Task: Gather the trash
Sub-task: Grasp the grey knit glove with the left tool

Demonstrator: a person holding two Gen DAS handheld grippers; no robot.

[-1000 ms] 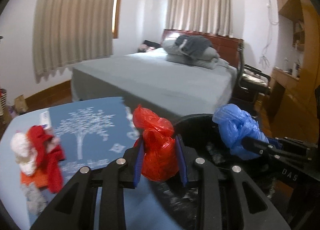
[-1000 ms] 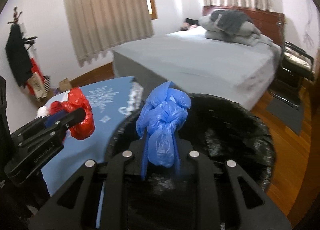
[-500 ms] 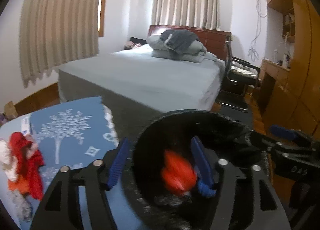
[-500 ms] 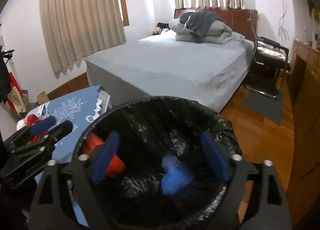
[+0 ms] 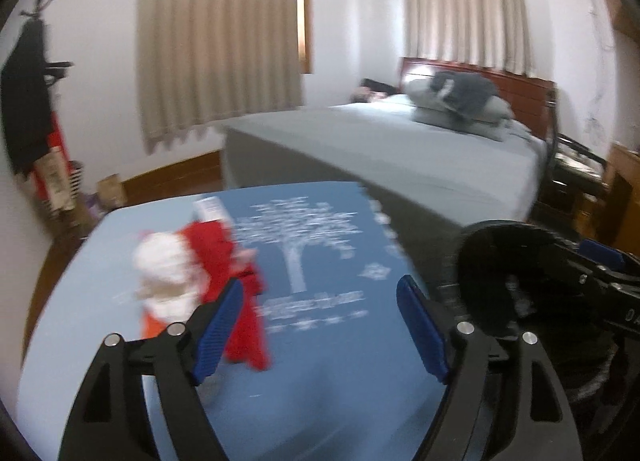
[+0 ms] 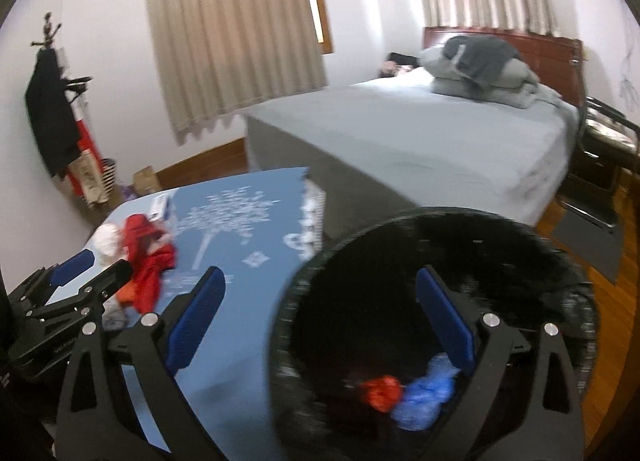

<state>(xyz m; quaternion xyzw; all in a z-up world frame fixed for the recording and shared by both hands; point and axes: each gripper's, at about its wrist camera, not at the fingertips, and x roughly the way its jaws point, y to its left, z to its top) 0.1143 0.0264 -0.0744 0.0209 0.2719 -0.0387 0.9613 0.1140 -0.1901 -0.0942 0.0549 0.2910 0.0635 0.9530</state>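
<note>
Black liner filled the bin (image 6: 432, 301), which stood at the near right corner of the blue counter (image 5: 320, 361), and at its bottom a red bag (image 6: 382, 387) and a blue bag (image 6: 426, 395) lay touching each other, so two pieces of trash appeared collected. Left of the bin, on the counter's far left part, a heap of red and white scraps (image 5: 200, 273) remained, with something orange and grey beneath it; I judged that pile the work still left. The left gripper (image 5: 320, 329) hung over the counter with its jaws apart and still opening, nothing between them, the heap just beyond its left pad. The right gripper (image 6: 320, 325) hung over the bin's left rim, jaws wide and still opening, also empty. A second earlier each gripper had been clamped on a bag, red in the left and blue in the right, held above the bin; half a second earlier both bags were falling inside it. Since then the left gripper had swung away from the bin toward the heap.
</note>
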